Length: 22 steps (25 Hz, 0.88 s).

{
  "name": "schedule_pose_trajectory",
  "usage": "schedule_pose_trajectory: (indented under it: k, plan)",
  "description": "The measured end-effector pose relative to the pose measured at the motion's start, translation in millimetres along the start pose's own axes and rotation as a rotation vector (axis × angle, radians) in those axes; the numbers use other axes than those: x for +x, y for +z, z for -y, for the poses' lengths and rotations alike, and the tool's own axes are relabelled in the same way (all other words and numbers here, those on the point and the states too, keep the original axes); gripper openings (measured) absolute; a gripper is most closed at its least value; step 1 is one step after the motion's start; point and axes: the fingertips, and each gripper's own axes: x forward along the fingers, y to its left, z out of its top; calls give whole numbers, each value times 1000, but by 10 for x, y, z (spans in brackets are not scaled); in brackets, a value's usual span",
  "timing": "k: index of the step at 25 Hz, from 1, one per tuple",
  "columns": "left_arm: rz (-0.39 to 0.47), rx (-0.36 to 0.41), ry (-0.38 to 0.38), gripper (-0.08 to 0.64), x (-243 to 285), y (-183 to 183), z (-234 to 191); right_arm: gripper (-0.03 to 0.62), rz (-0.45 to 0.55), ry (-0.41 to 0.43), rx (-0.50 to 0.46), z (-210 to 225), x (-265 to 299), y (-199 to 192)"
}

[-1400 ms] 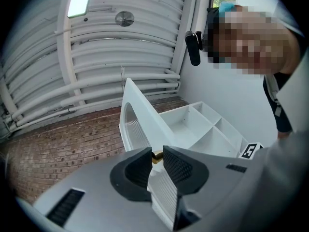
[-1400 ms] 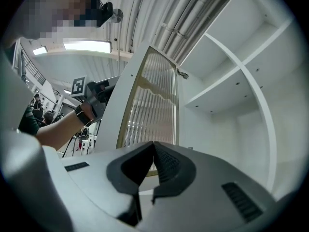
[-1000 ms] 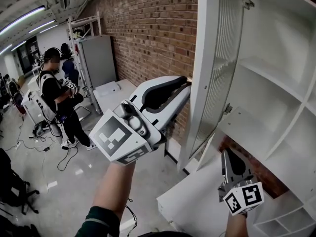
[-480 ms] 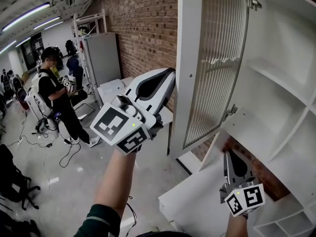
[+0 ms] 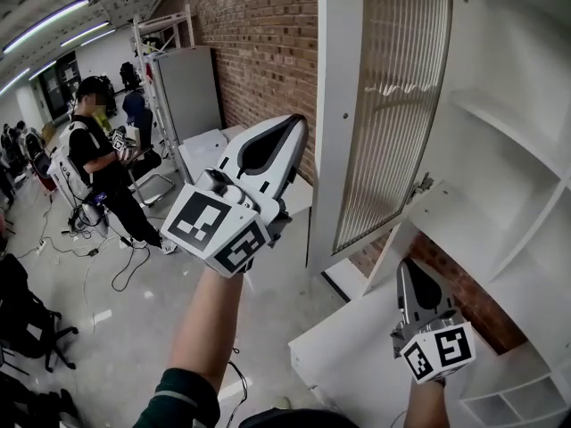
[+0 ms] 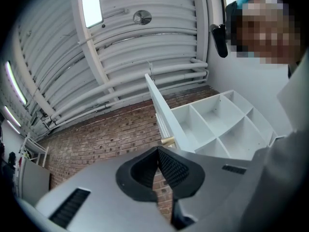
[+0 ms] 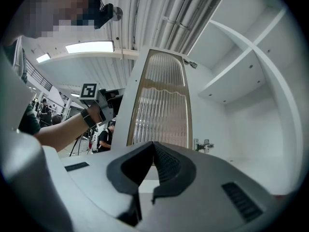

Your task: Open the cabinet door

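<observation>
The upright cabinet door (image 5: pixel 393 114) hangs open, its free edge just right of the closed, empty left tool (image 5: pixel 287 132), seemingly not touching; the right tool (image 5: pixel 412 279), also closed, sits farther off.

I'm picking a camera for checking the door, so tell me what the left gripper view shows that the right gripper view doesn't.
Left only: the cabinet door edge-on, its brass knob, the brick wall. Right only: the door's ribbed glass panel face-on and a hinge. Both: the open door, white shelves, own jaws shut on nothing.
</observation>
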Motion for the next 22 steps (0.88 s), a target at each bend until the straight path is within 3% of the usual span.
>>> schedule_pose_trajectory:
  k: [7,22]
  plan:
    - [-85,-14,58,6,-299,-287,72,5,-8,28,8,-102,23,-61]
    - [-272,-131,197,6,-1118,-1103,338,5,-42,62,40,-119,-30,-356]
